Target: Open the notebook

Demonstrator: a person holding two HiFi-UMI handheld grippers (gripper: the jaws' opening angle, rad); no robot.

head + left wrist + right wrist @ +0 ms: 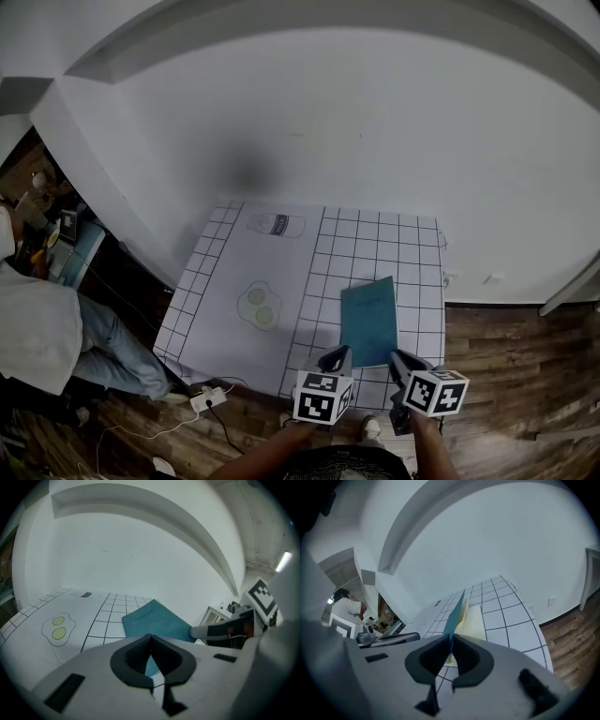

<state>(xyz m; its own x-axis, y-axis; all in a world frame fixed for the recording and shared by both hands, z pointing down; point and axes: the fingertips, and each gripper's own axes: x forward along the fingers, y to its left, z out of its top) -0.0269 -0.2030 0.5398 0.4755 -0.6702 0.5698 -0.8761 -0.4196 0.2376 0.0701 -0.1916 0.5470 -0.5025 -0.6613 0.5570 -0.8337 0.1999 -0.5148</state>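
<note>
A teal notebook lies on the checked table mat, near its front edge. In the right gripper view my right gripper is shut on the near edge of the teal cover. The cover is raised on edge, and cream pages lie bare to its right. In the head view the right gripper sits at the notebook's near right corner. My left gripper is at the near left corner. Its jaws meet with nothing clamped between them. The notebook lies just beyond them.
The mat's plain left half carries a drawing with two green circles and a label at the far end. A person sits to the left of the table. A power strip with cables lies on the wooden floor by the front left corner.
</note>
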